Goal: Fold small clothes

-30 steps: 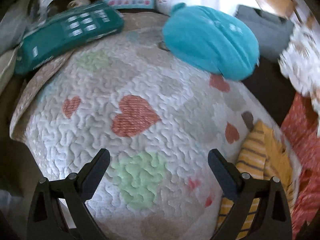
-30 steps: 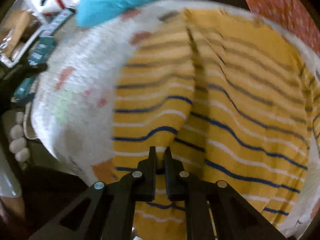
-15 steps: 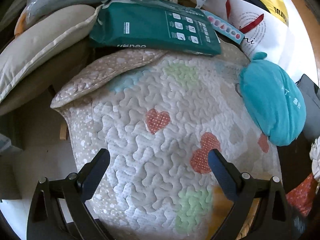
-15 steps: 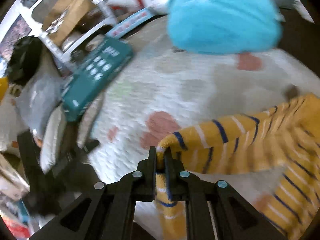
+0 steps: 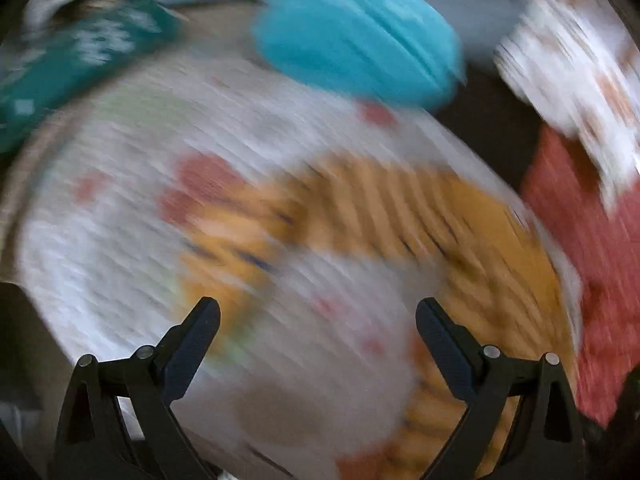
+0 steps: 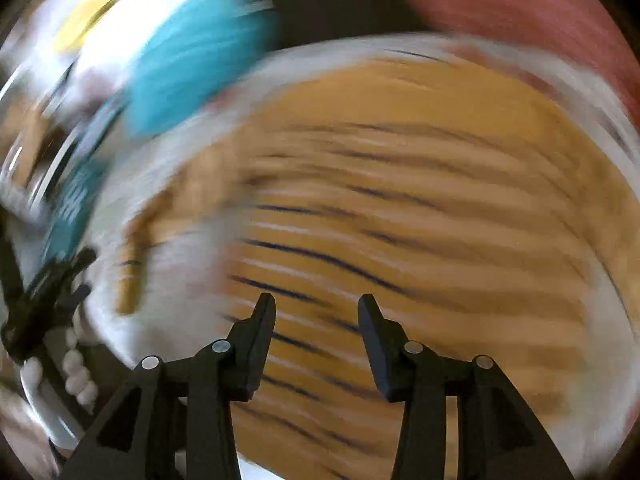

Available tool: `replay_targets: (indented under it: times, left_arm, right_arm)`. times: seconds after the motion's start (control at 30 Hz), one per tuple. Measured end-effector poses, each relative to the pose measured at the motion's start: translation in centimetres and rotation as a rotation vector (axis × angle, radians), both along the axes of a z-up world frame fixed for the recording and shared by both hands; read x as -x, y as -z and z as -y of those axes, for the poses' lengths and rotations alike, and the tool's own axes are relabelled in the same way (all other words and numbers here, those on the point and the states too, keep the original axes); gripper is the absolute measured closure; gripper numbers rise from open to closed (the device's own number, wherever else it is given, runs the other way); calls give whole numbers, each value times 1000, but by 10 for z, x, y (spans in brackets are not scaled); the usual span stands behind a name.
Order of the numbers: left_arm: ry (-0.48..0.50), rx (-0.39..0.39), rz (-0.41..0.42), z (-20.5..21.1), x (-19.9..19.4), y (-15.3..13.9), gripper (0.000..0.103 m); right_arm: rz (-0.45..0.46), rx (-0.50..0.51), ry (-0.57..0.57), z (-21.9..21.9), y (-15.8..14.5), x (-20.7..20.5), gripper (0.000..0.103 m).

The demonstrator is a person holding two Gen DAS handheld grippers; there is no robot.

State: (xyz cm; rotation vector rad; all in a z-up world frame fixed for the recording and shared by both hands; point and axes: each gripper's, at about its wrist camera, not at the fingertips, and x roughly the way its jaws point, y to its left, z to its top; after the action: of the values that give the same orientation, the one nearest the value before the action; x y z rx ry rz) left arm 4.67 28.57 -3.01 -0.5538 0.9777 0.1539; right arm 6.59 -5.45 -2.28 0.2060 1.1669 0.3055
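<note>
Sleeve let go, both claws free over the shirt.

My left claw [image 5: 318, 316] hangs spread and empty; ahead and right of it the mustard-yellow, navy-striped knit shirt [image 5: 400, 216] lies on the white quilted heart-print mat [image 5: 120, 220]. My right claw [image 6: 316, 308], clamped on that fabric half a second ago, now gapes above the shirt, releasing it, so this fold looks laid down. Both views are blurred.

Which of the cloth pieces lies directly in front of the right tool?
The yellow striped garment, spread on the quilted mat before the open right tool. The turquoise bundle and the red cloth lie farther away.
</note>
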Motion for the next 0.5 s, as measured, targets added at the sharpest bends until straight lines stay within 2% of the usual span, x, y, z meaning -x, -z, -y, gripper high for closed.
replay_targets:
  times: [0.07, 0.1, 0.17, 0.23, 0.3, 0.4, 0.5]
  left_arm:
    - [93, 73, -57, 32, 3, 17, 8]
    - [118, 83, -83, 43, 6, 24, 10]
    - [170, 79, -149, 68, 16, 41, 13]
    - [214, 62, -200, 88, 27, 53, 13]
    - [272, 34, -236, 112, 38, 63, 13]
    - [339, 11, -274, 143, 45, 75, 13]
    - [353, -106, -281, 166, 44, 80, 13]
  right_arm:
    - [-33, -6, 153, 72, 9, 29, 53]
    - [-42, -2, 205, 98, 14, 44, 51]
    - [-66, -9, 290, 143, 26, 74, 47]
    - [-95, -45, 330, 169, 41, 99, 47]
    - [-107, -78, 334, 179, 54, 113, 47]
    - [-122, -142, 302, 172, 69, 127, 47]
    - [-122, -186, 237, 152, 79, 133, 47]
